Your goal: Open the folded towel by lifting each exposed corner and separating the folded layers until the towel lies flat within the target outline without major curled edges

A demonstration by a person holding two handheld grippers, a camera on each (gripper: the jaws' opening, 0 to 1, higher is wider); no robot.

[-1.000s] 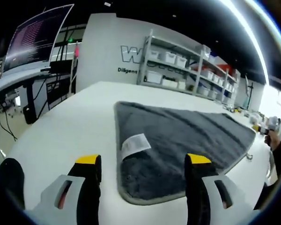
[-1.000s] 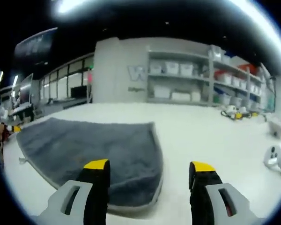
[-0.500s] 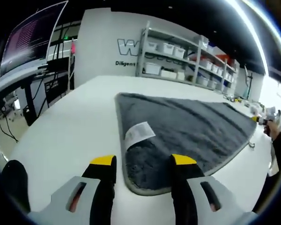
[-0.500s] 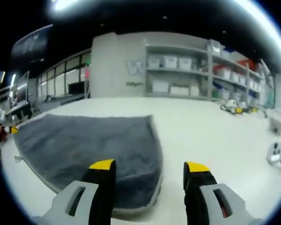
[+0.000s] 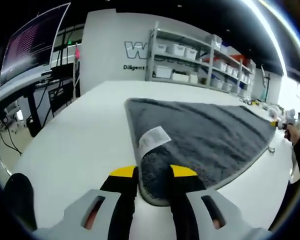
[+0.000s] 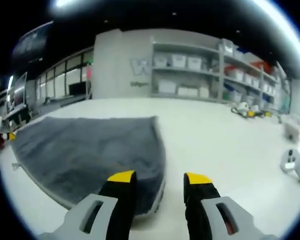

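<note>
Left gripper view, fingers [image 5: 153,172] clamped on towel [image 5: 205,135] corner, right fingers [image 6: 160,177] seemingly apart, shelves [image 6: 200,75] behind.

Both views low, sharing towel [image 5: 205,135]

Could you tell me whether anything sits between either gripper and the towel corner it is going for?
Nothing visible does. The left gripper already has its jaws around the near corner of the grey towel, just below the white label. The right gripper straddles the towel's other near corner, with bare white table beside it.
</note>
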